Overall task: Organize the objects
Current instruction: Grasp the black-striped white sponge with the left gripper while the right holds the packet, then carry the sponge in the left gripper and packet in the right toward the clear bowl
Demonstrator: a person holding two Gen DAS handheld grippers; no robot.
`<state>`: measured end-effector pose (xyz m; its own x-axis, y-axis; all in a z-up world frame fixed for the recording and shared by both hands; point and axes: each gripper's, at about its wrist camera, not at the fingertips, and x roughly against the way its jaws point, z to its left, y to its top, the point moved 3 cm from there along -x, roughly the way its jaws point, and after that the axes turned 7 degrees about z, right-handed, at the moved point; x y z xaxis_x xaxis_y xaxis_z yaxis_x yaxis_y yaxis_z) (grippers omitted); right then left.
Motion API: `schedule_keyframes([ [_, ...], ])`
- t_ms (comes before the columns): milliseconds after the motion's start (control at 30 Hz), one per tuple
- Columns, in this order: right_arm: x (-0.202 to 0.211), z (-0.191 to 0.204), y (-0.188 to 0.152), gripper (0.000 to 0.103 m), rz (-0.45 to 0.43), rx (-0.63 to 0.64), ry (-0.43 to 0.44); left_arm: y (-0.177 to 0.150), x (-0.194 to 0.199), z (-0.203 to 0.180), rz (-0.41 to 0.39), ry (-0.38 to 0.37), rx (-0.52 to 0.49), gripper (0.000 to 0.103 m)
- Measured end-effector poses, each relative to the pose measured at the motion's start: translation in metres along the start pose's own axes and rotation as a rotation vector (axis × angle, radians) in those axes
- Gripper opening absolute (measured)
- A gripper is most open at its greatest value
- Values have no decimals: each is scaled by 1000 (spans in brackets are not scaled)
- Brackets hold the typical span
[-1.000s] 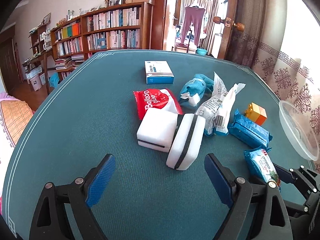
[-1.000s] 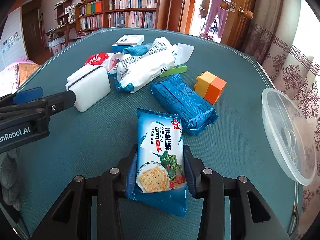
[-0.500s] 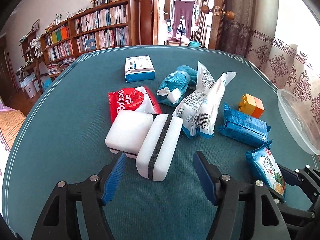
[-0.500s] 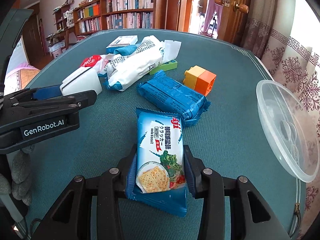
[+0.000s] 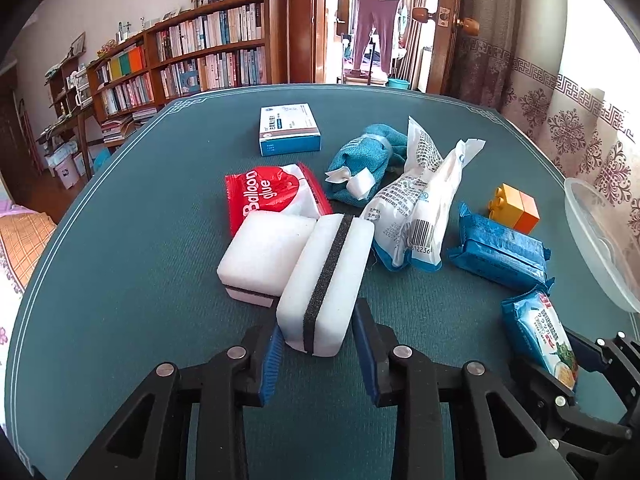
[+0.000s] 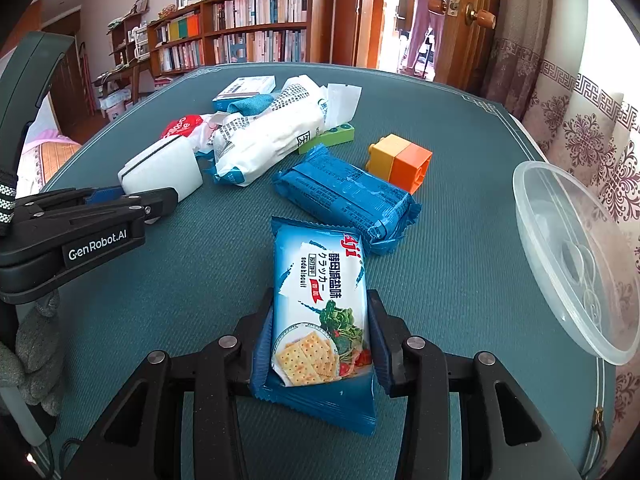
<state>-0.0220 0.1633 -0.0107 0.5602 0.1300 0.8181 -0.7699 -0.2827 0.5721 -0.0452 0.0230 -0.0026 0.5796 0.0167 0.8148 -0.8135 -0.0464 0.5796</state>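
Observation:
My left gripper (image 5: 318, 338) is shut on the near end of a white sponge with a black stripe (image 5: 326, 280), which leans on a second white sponge (image 5: 262, 254). The blue pads press both its sides. My right gripper (image 6: 320, 330) is shut on a blue cracker packet (image 6: 318, 300), which also shows at the lower right of the left wrist view (image 5: 538, 330). The left gripper (image 6: 132, 206) reaches in from the left of the right wrist view, by the sponge (image 6: 164, 168).
On the teal table (image 5: 120, 280) lie a red balloon-glue packet (image 5: 272, 194), a white-blue box (image 5: 288, 128), a teal cloth bundle (image 5: 360, 164), a white bag (image 5: 420, 208), a blue wrapped packet (image 6: 344, 196), yellow-orange bricks (image 6: 400, 162) and a green brick (image 6: 328, 136). A clear plastic bowl (image 6: 576, 256) stands at the right edge.
My left gripper moved forward around the striped sponge and its jaws closed from wide open onto it. The right gripper kept its hold on the cracker packet.

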Motion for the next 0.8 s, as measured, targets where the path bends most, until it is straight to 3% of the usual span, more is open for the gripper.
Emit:
schedule_keyframes([
  [267, 0, 0, 0, 43, 1, 1, -2, -2, 8, -3, -14, 82, -10, 34],
  [800, 1, -1, 1, 43, 1, -22, 31, -2, 27, -8, -63, 103, -21, 34],
])
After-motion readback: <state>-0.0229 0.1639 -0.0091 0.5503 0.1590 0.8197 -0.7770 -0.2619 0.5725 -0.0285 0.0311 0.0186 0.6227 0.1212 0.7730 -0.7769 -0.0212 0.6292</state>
